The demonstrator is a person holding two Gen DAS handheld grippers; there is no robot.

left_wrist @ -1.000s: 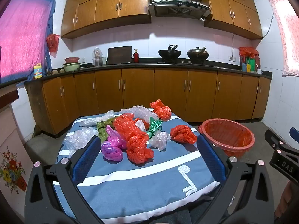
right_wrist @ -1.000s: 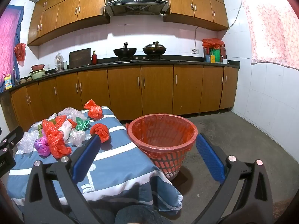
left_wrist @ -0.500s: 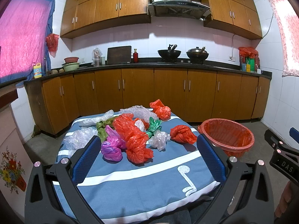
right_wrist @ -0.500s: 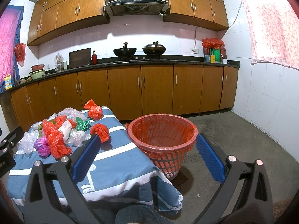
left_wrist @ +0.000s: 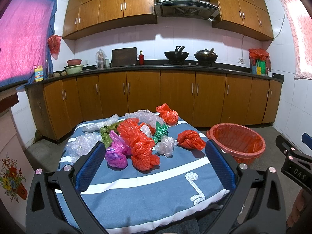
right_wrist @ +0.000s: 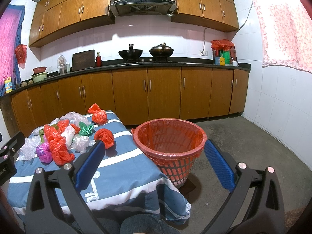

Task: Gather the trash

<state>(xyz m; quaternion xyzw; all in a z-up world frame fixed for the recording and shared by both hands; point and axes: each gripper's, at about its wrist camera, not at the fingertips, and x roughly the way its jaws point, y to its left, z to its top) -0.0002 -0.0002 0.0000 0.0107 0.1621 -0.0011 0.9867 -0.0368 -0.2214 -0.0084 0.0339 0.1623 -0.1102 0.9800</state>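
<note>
Left wrist view: left gripper (left_wrist: 156, 161) held back from the table (left_wrist: 136, 191), fingers spread wide, nothing between them. The crumpled bags lie ahead of the claw: the big red bag (left_wrist: 143, 148) just beyond the gap, the purple bag (left_wrist: 117, 154) close by the left finger, the knotted red bag (left_wrist: 191, 139) near the right finger. Risk: bags touch and overlap, so a closing bite may drag a neighbour or snag the cloth.

Right wrist view: right gripper (right_wrist: 154, 161) also agape and empty. The lined basket (right_wrist: 171, 146) stands on the floor between its fingers, just beside the table edge; the pile sits off beyond the left finger. Risk: a light bag released short of the rim may drift to the floor; the basket looks light enough to tip if bumped.
</note>
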